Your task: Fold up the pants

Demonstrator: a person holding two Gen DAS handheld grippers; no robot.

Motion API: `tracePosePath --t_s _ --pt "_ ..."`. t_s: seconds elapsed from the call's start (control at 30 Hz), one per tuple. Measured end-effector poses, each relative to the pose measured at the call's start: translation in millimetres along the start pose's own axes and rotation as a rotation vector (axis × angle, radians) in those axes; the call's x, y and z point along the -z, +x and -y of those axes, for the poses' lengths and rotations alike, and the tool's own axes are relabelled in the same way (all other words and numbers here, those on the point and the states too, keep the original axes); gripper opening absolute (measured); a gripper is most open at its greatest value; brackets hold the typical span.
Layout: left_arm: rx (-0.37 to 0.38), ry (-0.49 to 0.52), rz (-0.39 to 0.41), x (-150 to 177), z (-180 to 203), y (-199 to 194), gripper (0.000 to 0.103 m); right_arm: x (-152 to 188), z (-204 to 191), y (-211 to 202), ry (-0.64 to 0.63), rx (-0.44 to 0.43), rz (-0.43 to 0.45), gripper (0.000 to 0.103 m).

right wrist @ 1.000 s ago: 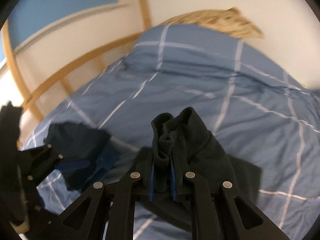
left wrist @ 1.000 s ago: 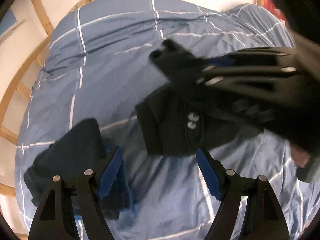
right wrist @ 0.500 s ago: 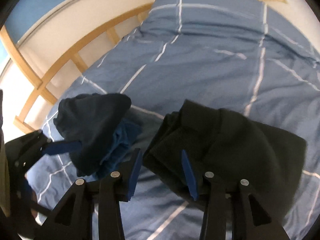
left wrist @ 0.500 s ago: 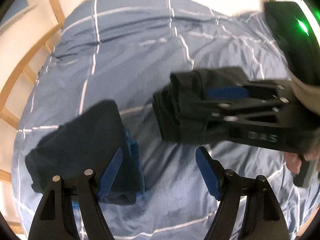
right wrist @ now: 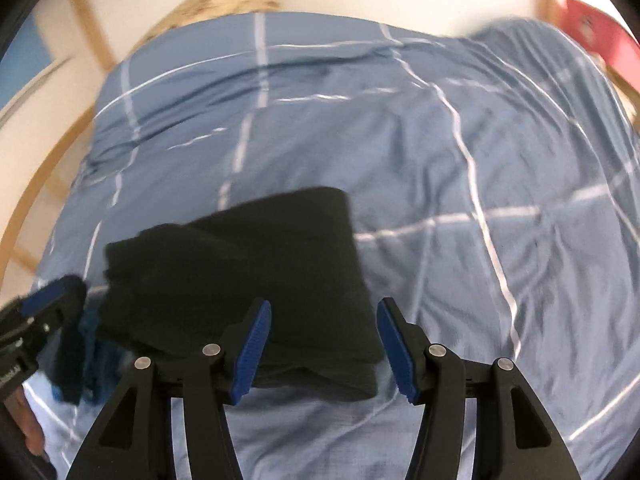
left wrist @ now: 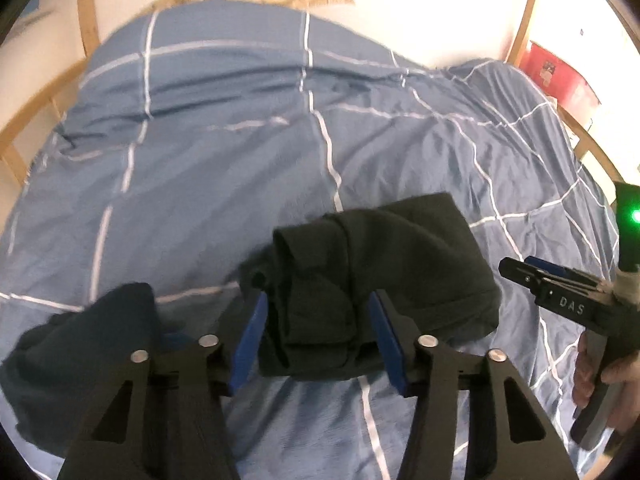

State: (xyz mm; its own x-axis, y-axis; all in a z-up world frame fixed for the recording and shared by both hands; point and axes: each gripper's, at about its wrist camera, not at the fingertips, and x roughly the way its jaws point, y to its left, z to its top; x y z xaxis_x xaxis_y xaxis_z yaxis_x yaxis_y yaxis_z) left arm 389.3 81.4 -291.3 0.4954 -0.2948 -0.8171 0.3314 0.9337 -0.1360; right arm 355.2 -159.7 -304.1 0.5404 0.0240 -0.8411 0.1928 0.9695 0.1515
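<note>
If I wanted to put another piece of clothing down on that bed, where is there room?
The blue checked duvet lies bare beyond the folded black pants, toward the wall, and to their right. The near left is crowded: a dark navy garment lies close beside the pants, and both open claws are there.

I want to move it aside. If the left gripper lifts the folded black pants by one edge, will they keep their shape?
Probably not: the black pants look like soft, layered cloth, so the folds would likely sag open. On the wrinkled duvet they should not slide.

Both wrist views look down closely, sharing the folded pants [left wrist: 384,280] on the bed [left wrist: 240,140].
</note>
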Motion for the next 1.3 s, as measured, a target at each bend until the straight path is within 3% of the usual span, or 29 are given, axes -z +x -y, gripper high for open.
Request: tracePosePath --t_s 0.13,0.23,0.43,0.7,0.9,1.07,1.1,1.17,1.3 --pt "0.015 -0.078 -0.046 1 -12 18 0.042 9 4 14 0.039 0.007 -0.009 0.056" --pt "0.032 -0.124 -0.072 5 -19 25 0.032 16 5 21 0.054 0.006 -0.019 0.056" --pt "0.058 -0.119 -0.105 17 -11 21 0.024 27 9 29 0.069 0.002 -0.048 0.056" --pt "0.061 -0.154 -0.18 33 -16 35 0.025 37 17 40 0.084 -0.003 -0.097 0.056" --pt "0.09 -0.237 -0.178 25 -26 50 0.041 36 10 39 0.033 0.024 -0.087 0.056" --pt "0.059 -0.242 -0.176 25 -23 56 0.041 44 15 27 0.033 0.118 -0.075 0.056" --pt "0.052 -0.239 -0.172 24 -22 55 0.038 47 17 27 0.023 0.142 -0.093 0.056" --pt "0.026 -0.215 -0.163 25 -17 53 0.016 55 21 32 0.007 0.163 -0.125 0.056" --pt "0.001 -0.191 -0.139 25 -14 43 0.01 59 28 39 0.012 0.122 -0.128 0.056"
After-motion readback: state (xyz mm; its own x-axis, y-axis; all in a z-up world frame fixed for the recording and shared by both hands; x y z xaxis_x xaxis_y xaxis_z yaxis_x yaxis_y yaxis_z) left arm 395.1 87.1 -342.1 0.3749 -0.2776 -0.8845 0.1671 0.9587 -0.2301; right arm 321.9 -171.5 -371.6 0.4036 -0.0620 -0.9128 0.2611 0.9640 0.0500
